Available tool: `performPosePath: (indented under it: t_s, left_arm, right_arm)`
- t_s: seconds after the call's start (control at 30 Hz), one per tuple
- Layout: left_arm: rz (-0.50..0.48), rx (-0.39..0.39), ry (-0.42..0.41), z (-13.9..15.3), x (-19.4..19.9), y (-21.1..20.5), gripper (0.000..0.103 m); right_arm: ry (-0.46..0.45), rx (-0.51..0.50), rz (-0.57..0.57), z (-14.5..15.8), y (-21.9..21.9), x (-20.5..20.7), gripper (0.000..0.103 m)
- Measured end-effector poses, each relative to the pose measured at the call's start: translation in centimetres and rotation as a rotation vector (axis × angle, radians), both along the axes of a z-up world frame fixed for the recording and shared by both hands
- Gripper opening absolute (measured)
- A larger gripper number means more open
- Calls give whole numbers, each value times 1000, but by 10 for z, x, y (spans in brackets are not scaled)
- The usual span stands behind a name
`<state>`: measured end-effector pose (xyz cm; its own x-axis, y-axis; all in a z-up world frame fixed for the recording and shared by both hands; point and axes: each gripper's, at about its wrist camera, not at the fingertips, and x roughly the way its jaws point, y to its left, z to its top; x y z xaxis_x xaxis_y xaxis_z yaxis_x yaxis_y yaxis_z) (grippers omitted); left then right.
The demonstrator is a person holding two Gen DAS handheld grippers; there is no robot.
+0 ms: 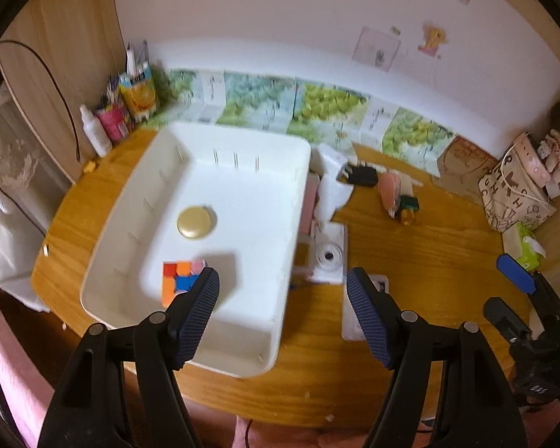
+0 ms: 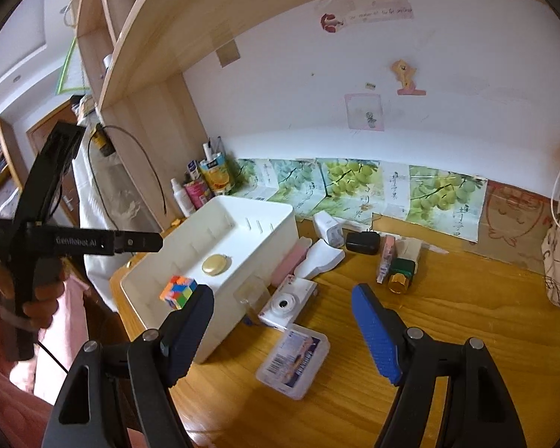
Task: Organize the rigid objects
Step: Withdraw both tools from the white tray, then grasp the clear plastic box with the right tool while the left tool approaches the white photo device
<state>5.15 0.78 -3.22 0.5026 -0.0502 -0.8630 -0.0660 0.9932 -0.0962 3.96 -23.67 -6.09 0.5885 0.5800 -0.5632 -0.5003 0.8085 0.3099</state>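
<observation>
A white plastic bin (image 1: pixel 298 186) (image 2: pixel 220 321) stands on the wooden desk. Inside it lie a round gold compact (image 1: pixel 196 223) (image 2: pixel 215 264) and a colourful puzzle cube (image 1: pixel 177 280) (image 2: pixel 178 291). My left gripper (image 1: pixel 283 291) hovers over the bin's near right corner, open, with nothing between its fingers. My right gripper (image 2: pixel 280 324) is open and empty above the desk, just right of the bin. Beyond it lie a white camera (image 2: pixel 287 304) (image 1: pixel 330 257) and a clear plastic card box (image 2: pixel 293 358). A hand holds the left gripper's body (image 2: pixel 71 242) at the left.
Right of the bin sit a white charger (image 2: pixel 326 227), a black adapter (image 2: pixel 362 242), a pink case (image 2: pixel 289 261) and a green bottle with a gold cap (image 2: pixel 401 272). Bottles and cups (image 1: pixel 123 112) stand at the back left. A patterned bag (image 1: pixel 511 194) is at the right.
</observation>
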Motion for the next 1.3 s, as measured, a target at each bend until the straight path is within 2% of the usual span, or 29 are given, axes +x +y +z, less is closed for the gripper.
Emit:
performPosePath:
  t_s: [0.2, 0.27, 0.4, 0.67, 0.83, 1.0, 1.13, 1.3]
  left_arm:
    - [11, 6, 121, -15, 9, -15, 74]
    - [7, 19, 179, -23, 15, -22, 74]
    - [0, 35, 241, -31, 25, -32, 74]
    - [-99, 172, 279, -36, 47, -52, 74]
    - [-172, 231, 355, -46, 67, -64, 74]
    - [-189, 193, 407, -53, 84, -74, 74]
    - [-181, 166, 439, -56, 96, -78, 74]
    - [-152, 160, 464, -62, 104, -77, 74]
  right_arm:
    - [-85, -95, 119, -13, 5, -4, 77]
    - [-97, -102, 167, -18, 6, -5, 78]
    - [-124, -139, 264, -26, 12, -8, 81]
    - [-191, -299, 456, -49, 35, -16, 81]
    - [-233, -413, 564, -71, 53, -22, 81]
    - [-272, -512, 635, -92, 67, -23, 81]
    - [-263, -560, 679, -108, 75, -18, 82]
    - [-243, -565, 699, -120, 80, -7, 89]
